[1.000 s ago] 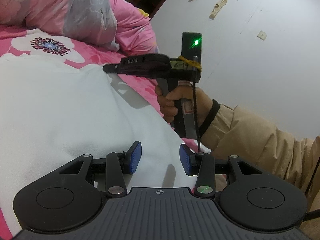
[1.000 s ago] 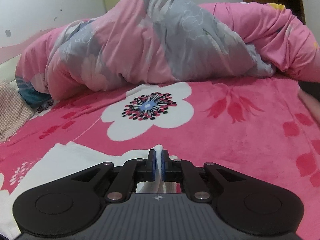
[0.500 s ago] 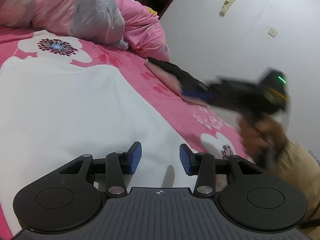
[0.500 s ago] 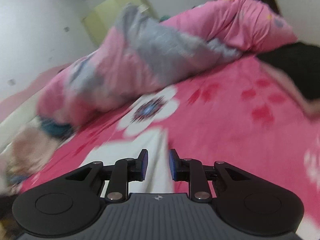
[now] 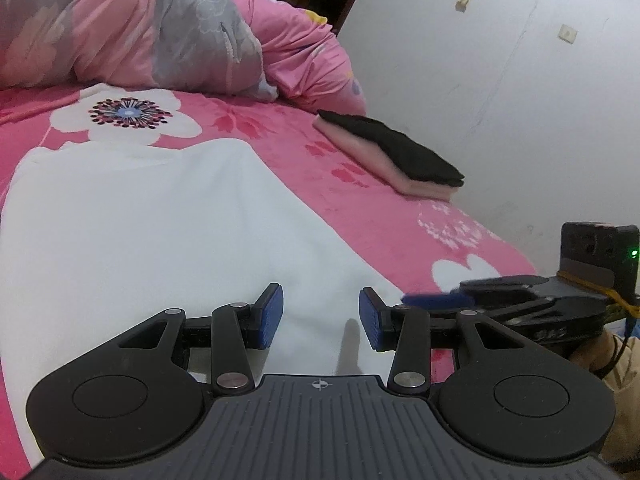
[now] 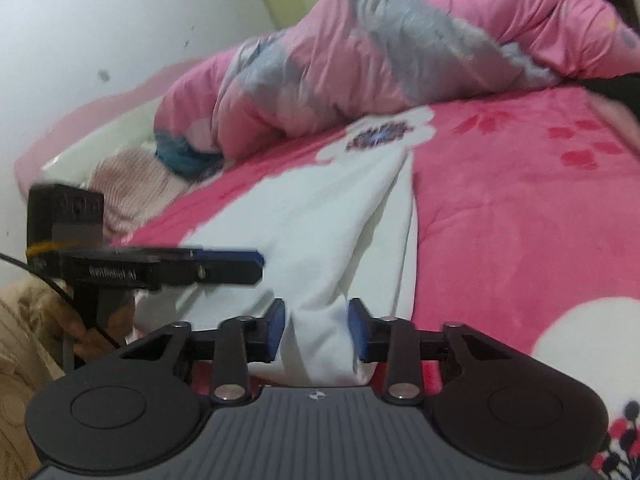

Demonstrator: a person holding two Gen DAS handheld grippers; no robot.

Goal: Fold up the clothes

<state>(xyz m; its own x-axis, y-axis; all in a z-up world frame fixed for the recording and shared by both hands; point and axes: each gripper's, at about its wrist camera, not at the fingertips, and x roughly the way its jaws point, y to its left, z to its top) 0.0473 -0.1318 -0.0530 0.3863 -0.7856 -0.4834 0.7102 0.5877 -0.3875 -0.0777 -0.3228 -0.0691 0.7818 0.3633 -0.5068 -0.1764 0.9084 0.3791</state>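
White cloth: flat on the pink bed, its near hem bunched between the right tool's pads.
Right tool: has swung over from the far end; jaws just closing, not visibly pinching.
Left tool: spread above the cloth, empty.
Meaning: both tools at the near hem; next fold likely.

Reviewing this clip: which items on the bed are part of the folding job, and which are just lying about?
Part of the job:
- white garment, spread on the bed
- left claw, open above it
- right claw, garment corner between its pads

Lying about:
- pink and grey quilt
- folded pink and black clothes
- pink knit item
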